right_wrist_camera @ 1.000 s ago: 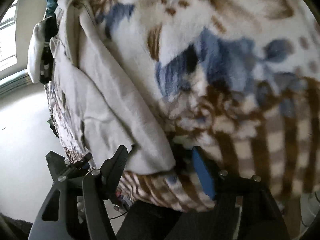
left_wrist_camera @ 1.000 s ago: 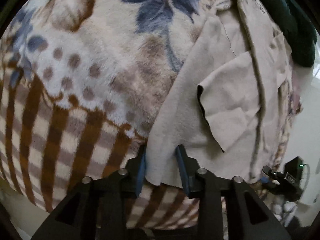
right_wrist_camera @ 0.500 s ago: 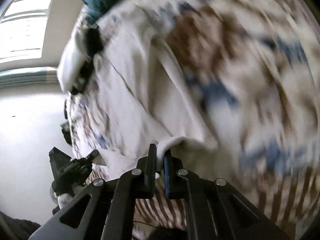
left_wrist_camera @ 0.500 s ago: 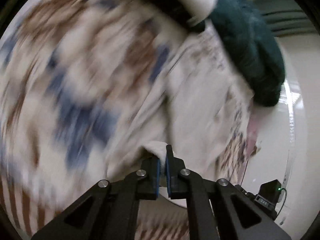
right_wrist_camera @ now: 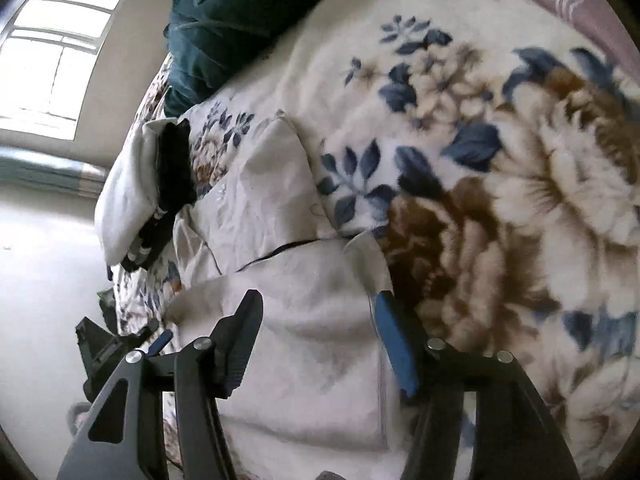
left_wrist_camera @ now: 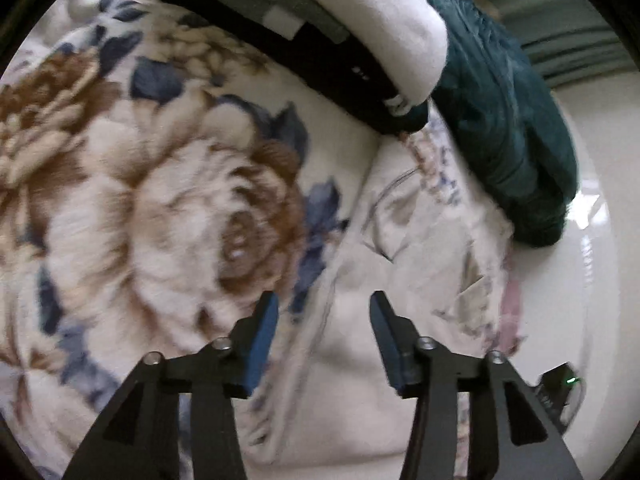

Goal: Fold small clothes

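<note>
A beige garment [left_wrist_camera: 352,364] lies on the floral fleece blanket [left_wrist_camera: 168,208], its lower part doubled over onto the upper part. In the right wrist view the garment [right_wrist_camera: 316,332] shows a folded edge across its middle. My left gripper [left_wrist_camera: 323,310] is open just above the garment, with nothing between its blue pads. My right gripper [right_wrist_camera: 318,312] is open over the same garment, and its right pad [right_wrist_camera: 394,344] sits at the garment's right edge.
A stack of folded white and black clothes [left_wrist_camera: 344,24] lies beyond the garment, also in the right wrist view [right_wrist_camera: 148,196]. A dark teal garment [left_wrist_camera: 508,120] lies near the bed edge. The floor [right_wrist_camera: 36,280] drops off at that side.
Both grippers were shut on the garment's hem half a second ago, carrying it forward. Now both are open and the hem lies folded over the upper part of the garment.
</note>
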Motion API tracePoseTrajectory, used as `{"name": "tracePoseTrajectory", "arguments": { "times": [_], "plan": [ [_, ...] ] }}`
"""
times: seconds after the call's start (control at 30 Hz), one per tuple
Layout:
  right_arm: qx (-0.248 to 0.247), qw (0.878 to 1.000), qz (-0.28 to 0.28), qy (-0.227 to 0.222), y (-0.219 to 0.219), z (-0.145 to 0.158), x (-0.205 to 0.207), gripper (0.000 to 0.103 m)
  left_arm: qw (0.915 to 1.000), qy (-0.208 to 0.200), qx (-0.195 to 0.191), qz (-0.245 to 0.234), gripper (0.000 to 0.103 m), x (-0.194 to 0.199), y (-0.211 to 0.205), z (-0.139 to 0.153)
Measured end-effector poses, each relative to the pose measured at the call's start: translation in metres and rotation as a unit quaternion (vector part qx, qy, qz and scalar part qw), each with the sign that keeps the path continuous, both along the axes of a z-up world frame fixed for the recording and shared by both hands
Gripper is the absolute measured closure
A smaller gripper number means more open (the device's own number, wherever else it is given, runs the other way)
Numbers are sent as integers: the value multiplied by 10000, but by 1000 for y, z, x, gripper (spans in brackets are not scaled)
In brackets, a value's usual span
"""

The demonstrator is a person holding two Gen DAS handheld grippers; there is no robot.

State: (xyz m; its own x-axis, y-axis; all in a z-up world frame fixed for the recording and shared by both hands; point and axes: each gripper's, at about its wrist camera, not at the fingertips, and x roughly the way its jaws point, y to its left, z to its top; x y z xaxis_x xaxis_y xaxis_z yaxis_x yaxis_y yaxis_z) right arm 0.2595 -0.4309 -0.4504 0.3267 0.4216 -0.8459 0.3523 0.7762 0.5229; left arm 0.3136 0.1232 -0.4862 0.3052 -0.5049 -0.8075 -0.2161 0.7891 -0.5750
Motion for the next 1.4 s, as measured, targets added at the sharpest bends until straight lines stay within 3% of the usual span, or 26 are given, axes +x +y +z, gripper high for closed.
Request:
{"name": "tracePoseTrajectory", "arguments": {
  "times": [0.1, 0.2, 0.23, 0.27, 0.33, 0.37, 0.47, 0.6, 0.67, 0.73, 0.77, 0.8, 0.83, 0.87, 1.0, 1.07, 1.13, 1.17, 1.2, 1.23, 1.27, 1.4],
  "plan": [
    [-299, 9992, 105, 255, 10, -18, 3, 42, 9990, 162, 358, -223, 55, 6, -11, -14],
    [-132, 9986, -17, 505, 9, -43, 14, 42, 9980, 366, 460, -227, 58, 18, -25, -31],
    [-61, 9981, -82, 603, 10, -51, 17, 43, 9979, 319, 546, -163, 68, 18, -25, -31],
    [60, 9978, -170, 637, 10, -55, 18, 46, 9982, 205, 551, -120, 101, 16, -26, -29],
    [174, 9973, -280, 662, 12, -56, 15, 86, 9976, 121, 632, -246, 102, 9, -29, -24],
    [109, 9970, -265, 723, 17, -55, 16, 91, 9970, 57, 722, -264, 102, 2, -29, -20],
    [-25, 9967, -209, 783, 28, -45, 11, 92, 9949, 403, 905, -164, 102, -12, -19, -28],
    [-803, 9897, -286, 1149, 21, -56, 13, 92, 9927, 630, 969, -335, 97, -5, -15, -36],
    [-742, 9881, -150, 1335, 18, -61, 24, 92, 9908, 688, 1015, -580, 97, 7, -19, -27],
    [-813, 9896, -37, 1187, 18, -48, 35, 87, 9901, 474, 1063, -780, 92, 23, -25, -7],
    [-859, 9911, 14, 1013, 18, -37, 42, 80, 9903, 337, 1063, -833, 80, 29, -28, 0],
    [-834, 9933, 52, 796, 18, -25, 51, 58, 9901, 156, 1065, -906, 62, 40, -33, 10],
    [-789, 9949, 58, 630, 18, -18, 60, 41, 9899, -1, 1032, -974, 53, 51, -39, 17],
    [-711, 9963, 69, 480, 18, -12, 71, 38, 9893, -168, 1012, -1035, 45, 66, -48, 21],
    [-641, 9972, 215, 327, 24, -24, 135, 38, 9846, -253, 1113, -1323, 45, 127, -82, 9],
    [-564, 9974, 204, 389, 29, -42, 164, 38, 9789, -229, 1409, -1465, 46, 151, -101, -3],
    [-465, 9973, 164, 542, 33, -61, 193, 39, 9741, -202, 1581, -1602, 53, 171, -114, -15],
    [-368, 9975, 133, 583, 35, -70, 206, 42, 9740, -231, 1543, -1643, 87, 175, -116, -18],
    [-261, 9979, 124, 587, 37, -77, 214, 62, 9721, -334, 1607, -1673, 95, 179, -120, -18],
    [-188, 9978, 135, 619, 40, -82, 223, 82, 9714, -454, 1615, -1680, 96, 179, -121, -16],
    [-243, 9975, 153, 649, 42, -83, 225, 87, 9708, -621, 1573, -1699, 96, 179, -122, -12],
    [-485, 9979, 381, 216, 53, -56, 222, 95, 9680, -1033, 1558, -1674, 96, 166, -119, 14]
  ]
}}
